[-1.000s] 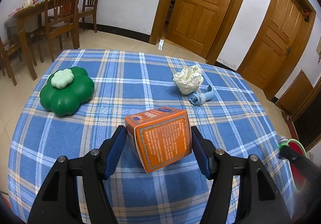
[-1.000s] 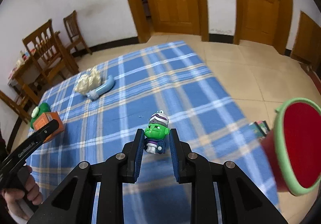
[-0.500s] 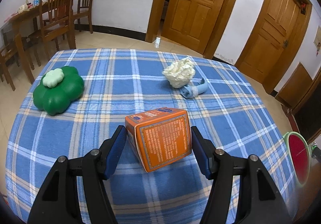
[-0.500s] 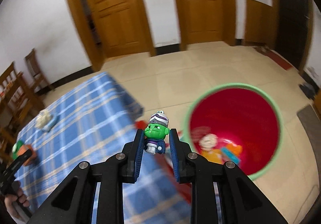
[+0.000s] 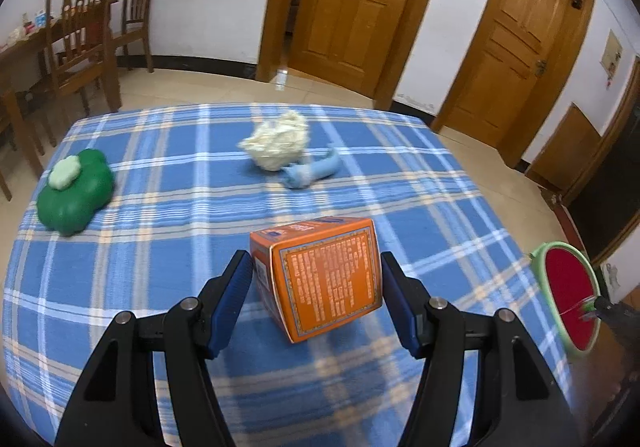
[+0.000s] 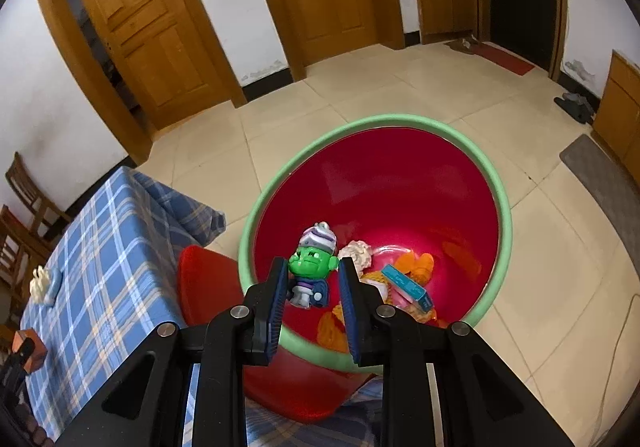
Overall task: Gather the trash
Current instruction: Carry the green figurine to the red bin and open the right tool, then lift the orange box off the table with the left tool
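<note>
My left gripper (image 5: 316, 287) is shut on an orange carton (image 5: 320, 279), held just above the blue plaid tablecloth (image 5: 160, 247). In the right wrist view that carton (image 6: 38, 351) shows at the far lower left. My right gripper (image 6: 312, 279) hangs over the near rim of a red bin with a green rim (image 6: 400, 123). It is shut on a small green-faced toy figure (image 6: 312, 267), which tilts a little between the pads. The bin (image 5: 568, 303) also shows past the table's right edge. Wrappers and a blue box lie in its bottom.
On the table lie a crumpled white tissue (image 5: 276, 145), a pale blue tube-like piece (image 5: 312, 173) and a green clover-shaped object (image 5: 76, 191). A red plastic object (image 6: 204, 287) sits between table and bin. Wooden chairs (image 5: 80, 43) and doors stand around a tiled floor.
My right gripper has swung off the table with the toy figure and now hangs over the bin. My left gripper has shifted a little with the carton still in it.
</note>
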{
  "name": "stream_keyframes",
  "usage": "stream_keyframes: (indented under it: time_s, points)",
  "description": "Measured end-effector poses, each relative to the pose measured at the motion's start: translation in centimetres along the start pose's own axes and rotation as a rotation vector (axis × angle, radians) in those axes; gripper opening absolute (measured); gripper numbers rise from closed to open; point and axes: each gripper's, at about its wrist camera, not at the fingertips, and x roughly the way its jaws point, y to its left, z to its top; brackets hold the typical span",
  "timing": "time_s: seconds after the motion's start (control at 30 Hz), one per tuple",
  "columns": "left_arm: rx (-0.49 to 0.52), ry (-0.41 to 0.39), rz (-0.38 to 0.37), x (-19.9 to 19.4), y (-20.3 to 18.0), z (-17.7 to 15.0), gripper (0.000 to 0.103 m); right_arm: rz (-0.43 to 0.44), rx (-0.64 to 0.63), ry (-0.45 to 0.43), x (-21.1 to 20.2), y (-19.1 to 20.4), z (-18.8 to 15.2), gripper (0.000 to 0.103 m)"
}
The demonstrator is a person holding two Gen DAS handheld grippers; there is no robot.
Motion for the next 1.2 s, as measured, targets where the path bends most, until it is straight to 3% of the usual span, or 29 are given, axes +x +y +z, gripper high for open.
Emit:
stream_keyframes:
  time_s: [0.67,0.87,1.1,1.2]
  points:
    - [0.207,0.052,-0.194,-1.0,-15.3,0.0,0.063,0.09,0.071,-0.053,-3.3,-5.5,0.6,0.027]
    - [0.227,0.055,-0.151,-1.2,-16.3,0.0,0.063,0.118,0.08,-0.059,-4.0,-6.3,0.4,0.027]
    - [0.16,0.059,-0.064,-1.3,-13.1,0.7,0.063,0.153,0.107,-0.068,-4.6,-7.6,0.1,0.028]
    - [0.142,0.062,-0.027,-1.3,-11.7,0.7,0.069,0.162,0.111,-0.061,-4.5,-7.7,0.0,0.029]
